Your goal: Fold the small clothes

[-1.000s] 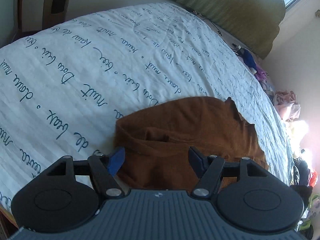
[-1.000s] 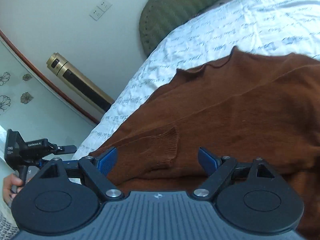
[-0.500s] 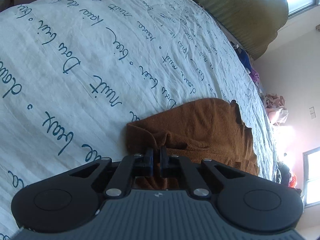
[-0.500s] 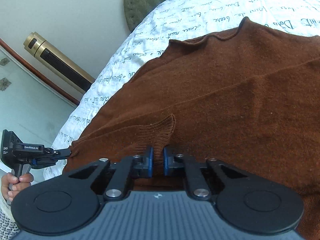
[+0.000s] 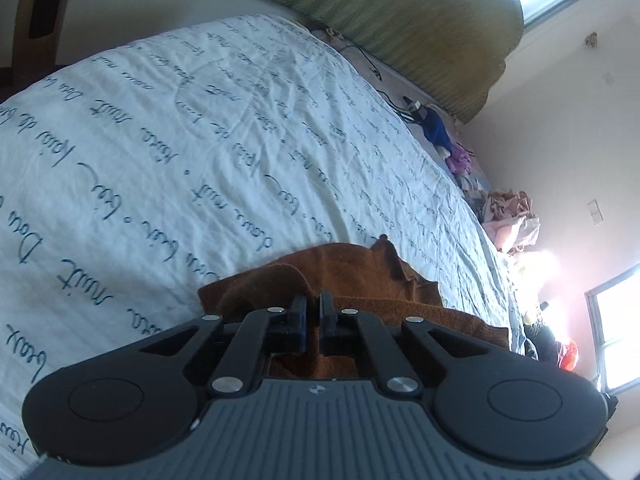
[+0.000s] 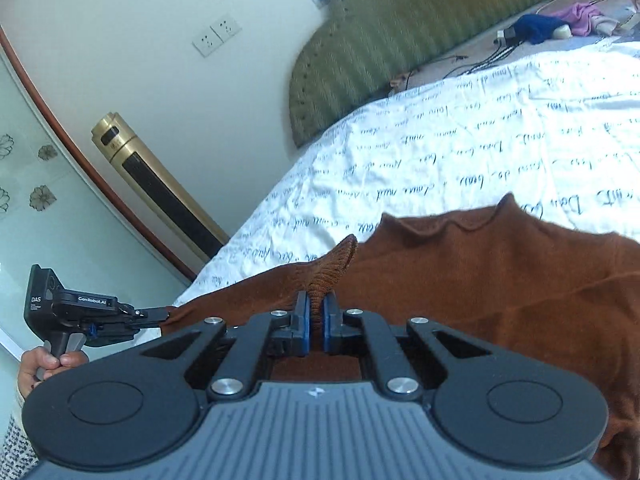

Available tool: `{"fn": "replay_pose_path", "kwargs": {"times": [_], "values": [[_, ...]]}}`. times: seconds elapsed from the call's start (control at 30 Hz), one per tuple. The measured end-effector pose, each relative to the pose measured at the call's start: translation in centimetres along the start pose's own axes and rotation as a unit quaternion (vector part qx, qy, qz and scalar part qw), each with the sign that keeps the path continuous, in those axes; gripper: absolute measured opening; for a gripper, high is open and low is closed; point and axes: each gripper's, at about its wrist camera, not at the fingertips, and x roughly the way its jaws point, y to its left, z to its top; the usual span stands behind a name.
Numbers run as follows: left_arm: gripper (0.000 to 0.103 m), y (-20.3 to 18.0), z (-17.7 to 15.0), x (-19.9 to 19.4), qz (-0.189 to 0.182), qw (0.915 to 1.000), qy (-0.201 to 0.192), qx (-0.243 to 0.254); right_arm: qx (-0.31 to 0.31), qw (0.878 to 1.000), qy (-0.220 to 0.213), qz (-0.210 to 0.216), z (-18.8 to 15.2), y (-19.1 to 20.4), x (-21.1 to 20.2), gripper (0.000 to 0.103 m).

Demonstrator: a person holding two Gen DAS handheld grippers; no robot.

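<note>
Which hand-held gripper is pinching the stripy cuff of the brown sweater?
The right hand-held gripper: the ribbed cuff sticks up between its pads. The left hand-held gripper pinches the sweater's plain edge.

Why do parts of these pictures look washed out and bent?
Left wrist view: the window at right glares, bleaching the wall around it. Right wrist view: even light, but the fisheye bends the gold tower fan and headboard, whose far end smears.
</note>
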Motion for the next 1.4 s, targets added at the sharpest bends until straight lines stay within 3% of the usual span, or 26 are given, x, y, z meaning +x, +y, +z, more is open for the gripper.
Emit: {"fn": "replay_pose_path", "kwargs": {"times": [0.17, 0.27, 0.4, 0.43, 0.47, 0.57, 0.7, 0.8, 0.93, 1.03, 1.1, 1.13, 1.2, 1.3, 1.37, 1.4], "values": [[0.007, -4.5, 0.3, 5.5, -0.005, 0.9978, 0.051, 0.041, 0.018, 0.999, -0.032, -0.025, 1.2, -2.7, -4.0, 0.005], [0.007, -5.8, -0.8, 8.6, -0.006, 0.9953, 0.081, 0.051, 0.041, 0.996, -0.032, -0.078, 0.8, -6.6, -5.2, 0.005], [0.01, -5.0, -2.8, 7.8, 0.012, 0.9945, 0.076, 0.071, 0.106, 0.985, -0.004, -0.133, -1.2, -13.7, -5.3, 0.005], [0.016, -4.3, -3.2, 7.0, 0.015, 0.995, 0.068, 0.071, 0.112, 0.984, 0.0, -0.141, -1.7, -14.7, -5.5, 0.005], [0.028, -3.7, -3.5, 6.1, 0.022, 0.995, 0.061, 0.076, 0.122, 0.983, 0.006, -0.137, -2.2, -15.6, -5.6, 0.005], [0.049, -2.1, -4.3, 3.9, 0.064, 0.9923, 0.04, 0.099, 0.134, 0.984, 0.004, -0.121, -2.9, -16.2, -5.8, 0.005], [0.053, -2.4, -5.9, 2.7, 0.075, 0.9851, 0.028, 0.152, 0.128, 0.988, 0.001, -0.091, -2.0, -14.9, -5.7, 0.005], [0.065, -3.9, -8.1, 3.4, 0.051, 0.9803, 0.03, 0.189, 0.122, 0.991, -0.004, -0.057, -0.6, -12.9, -5.6, 0.005], [0.063, -5.2, -10.6, 7.0, 0.066, 0.9731, 0.047, 0.216, 0.108, 0.994, -0.01, -0.016, 1.1, -9.8, -5.5, 0.005], [0.059, -5.4, -11.9, 9.0, 0.089, 0.9681, 0.034, 0.232, 0.098, 0.995, -0.015, 0.004, 2.2, -7.8, -5.4, 0.005], [0.049, -6.4, -13.2, 8.9, 0.126, 0.951, -0.008, 0.282, 0.095, 0.995, -0.019, 0.015, 2.8, -6.7, -5.6, 0.005], [0.049, -6.9, -13.9, 8.6, 0.143, 0.9398, -0.025, 0.309, 0.094, 0.995, -0.019, 0.021, 3.0, -6.4, -5.7, 0.005], [0.049, -7.9, -15.2, 7.6, 0.169, 0.9114, -0.062, 0.37, 0.085, 0.996, -0.023, 0.022, 3.5, -5.6, -6.0, 0.005], [0.051, -9.2, -17.1, 6.9, 0.219, 0.8446, -0.107, 0.477, 0.077, 0.996, -0.026, 0.024, 3.9, -5.1, -6.7, 0.005], [0.057, -9.5, -18.0, 7.6, 0.254, 0.7892, -0.125, 0.545, 0.074, 0.997, -0.026, 0.021, 3.9, -5.1, -6.8, 0.005], [0.057, -9.5, -18.2, 8.1, 0.265, 0.7685, -0.127, 0.568, 0.074, 0.997, -0.026, 0.021, 3.9, -5.2, -6.8, 0.005]]}}
